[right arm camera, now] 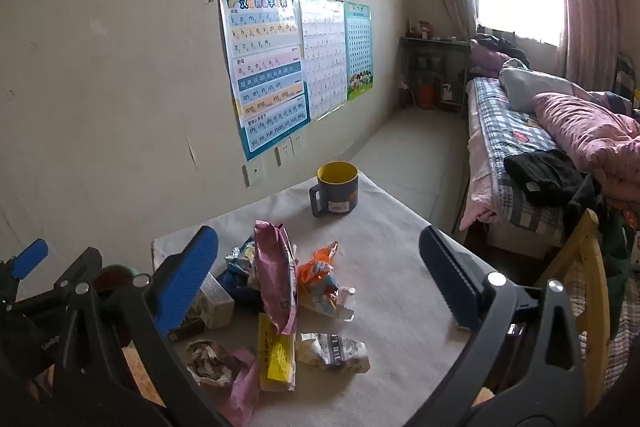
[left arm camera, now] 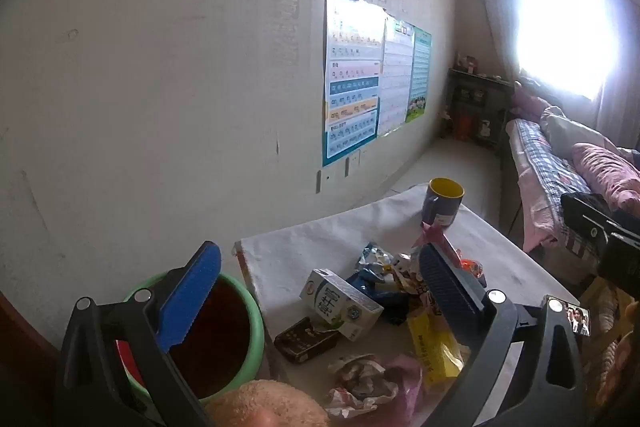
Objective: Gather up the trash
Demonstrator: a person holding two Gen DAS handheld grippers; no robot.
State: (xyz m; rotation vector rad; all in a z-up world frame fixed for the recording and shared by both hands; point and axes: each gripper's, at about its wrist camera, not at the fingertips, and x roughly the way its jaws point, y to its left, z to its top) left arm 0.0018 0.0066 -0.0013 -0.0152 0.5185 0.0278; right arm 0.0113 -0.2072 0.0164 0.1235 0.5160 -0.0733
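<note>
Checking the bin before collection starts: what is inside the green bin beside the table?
The green bin shows only a dark reddish-brown inside; no trash can be made out. The left gripper's blue finger and frame cover part of the opening, and the bottom is too dark to see.

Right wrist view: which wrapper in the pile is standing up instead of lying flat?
The pink snack bag. It stands tall in the middle of the pile, while the yellow wrapper and the crumpled grey wrapper lie flat on the table.
</note>
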